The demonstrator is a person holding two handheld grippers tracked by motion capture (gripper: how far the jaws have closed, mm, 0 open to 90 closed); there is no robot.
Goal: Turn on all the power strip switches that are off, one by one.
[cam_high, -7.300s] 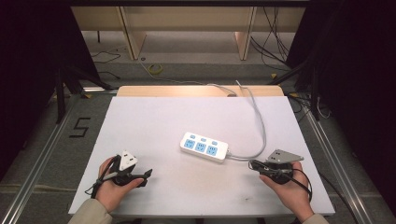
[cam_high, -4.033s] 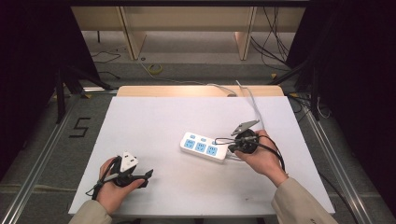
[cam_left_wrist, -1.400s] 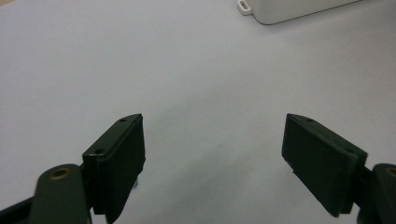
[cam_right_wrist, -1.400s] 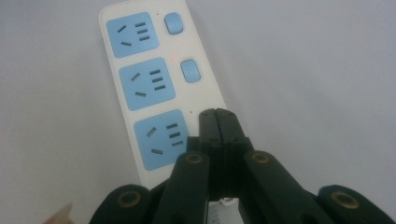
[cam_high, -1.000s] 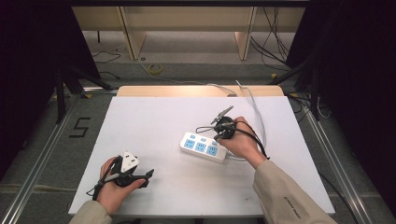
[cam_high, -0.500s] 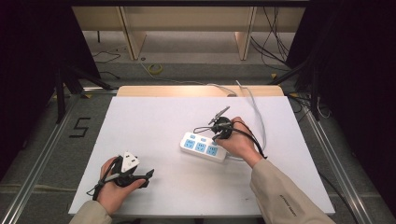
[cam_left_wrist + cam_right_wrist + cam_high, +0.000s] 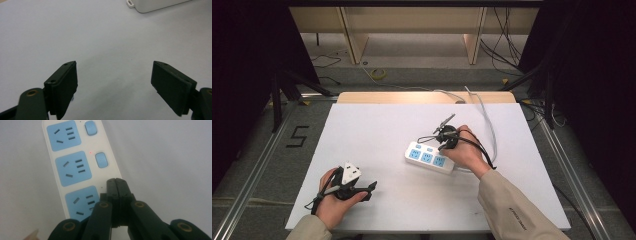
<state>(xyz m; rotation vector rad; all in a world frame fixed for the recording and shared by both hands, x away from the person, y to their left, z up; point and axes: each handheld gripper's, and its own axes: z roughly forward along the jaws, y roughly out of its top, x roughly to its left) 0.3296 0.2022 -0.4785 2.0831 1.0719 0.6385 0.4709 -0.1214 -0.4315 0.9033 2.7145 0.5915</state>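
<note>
One power strip has three blue sockets and maybe three buttons. The right gripper, closed and empty, touches it. The left gripper, wide open and empty, sits well apart.

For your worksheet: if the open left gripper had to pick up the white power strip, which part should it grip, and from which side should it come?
Probably across the narrow width of the power strip, near its free end away from the cable, coming down from above. It lies flat on the table, so only its two long side edges offer parallel faces. The left gripper is open; the right gripper, shut, sits over the cable end.
</note>
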